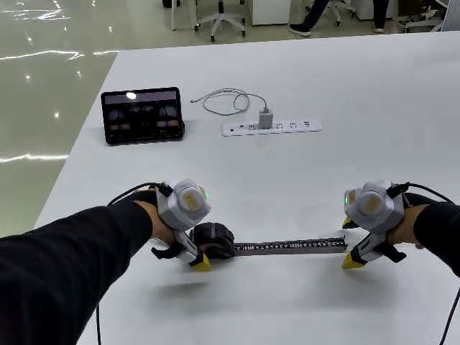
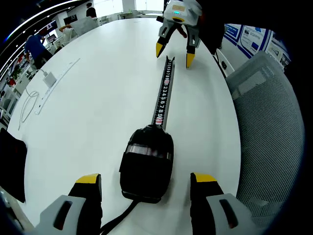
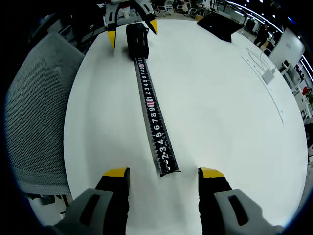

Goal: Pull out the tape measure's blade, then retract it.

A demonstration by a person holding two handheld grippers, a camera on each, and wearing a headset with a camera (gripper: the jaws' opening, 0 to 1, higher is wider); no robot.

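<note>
Jaws of the left gripper [image 2: 145, 178] stood wide apart, their yellow tips on either side of the black rubber-cased tape measure [image 2: 146, 164], with a gap showing on each side, so they held nothing. The case lay on the white desk [image 1: 302, 79] near its front edge, a dark cord trailing back from it between the jaws. From the front of the case the dark steel blade with white numerals [image 3: 151, 115] ran out flat along the desk, numbers facing up, towards the right gripper [image 3: 164, 172]. That gripper's jaws were just as far open; the blade's hooked end lay between the two yellow tips, touching neither in the right gripper view. In the head view both grippers sat low over the desk, one at each end of the blade, with dark sleeves behind them. Farther back on the desk a black tablet with a lit screen [image 1: 141, 115] stood propped at the left, and a white power strip [image 1: 272, 127] lay near it, a white charger block [image 1: 266, 117] plugged in and its looped cable beside it. A grey mesh chair back [image 2: 264, 112] stood off the desk's edge.
</note>
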